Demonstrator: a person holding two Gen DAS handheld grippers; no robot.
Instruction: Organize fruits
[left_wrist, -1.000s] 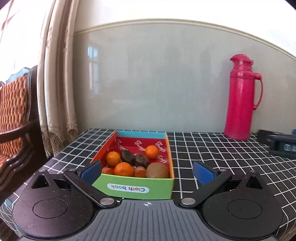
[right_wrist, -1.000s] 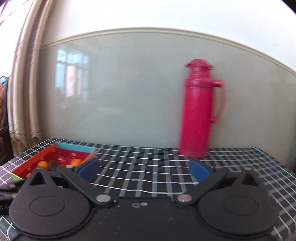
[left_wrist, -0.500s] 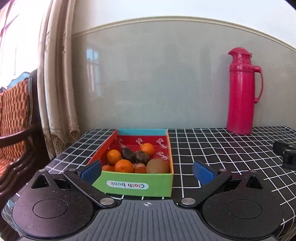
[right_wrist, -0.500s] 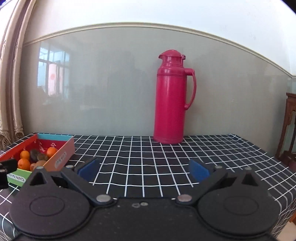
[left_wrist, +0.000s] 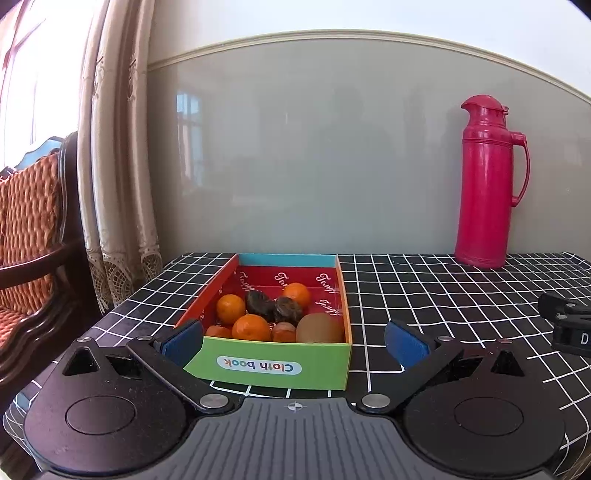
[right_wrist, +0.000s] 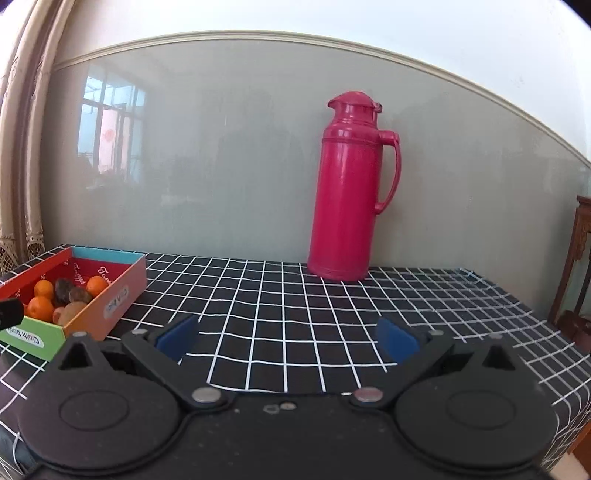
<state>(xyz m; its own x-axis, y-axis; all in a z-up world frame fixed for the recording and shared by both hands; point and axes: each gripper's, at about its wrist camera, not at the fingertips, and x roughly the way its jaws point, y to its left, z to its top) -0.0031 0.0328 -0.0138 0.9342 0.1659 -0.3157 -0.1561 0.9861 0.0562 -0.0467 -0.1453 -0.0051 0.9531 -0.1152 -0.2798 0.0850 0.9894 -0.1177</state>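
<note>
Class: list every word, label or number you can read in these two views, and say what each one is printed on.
"Cloth book": upside-down sticker on the box's green front wall.
"Tangy"-like script: red lining inside the box, too distorted to confirm.
Sticker on the box's orange side: too blurred.
"D": on the right gripper, cut off.

We seem to be in a home: lace-edged curtain (left_wrist: 122, 206), upholstered wooden chair (left_wrist: 29, 236), checked tablecloth (right_wrist: 295, 314), pink thermos (right_wrist: 351, 192).

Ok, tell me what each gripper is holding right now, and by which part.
Nothing is held. The left gripper is open, its fingers either side of the fruit box's near end without clamping it. The right gripper is open over bare tablecloth.
</note>
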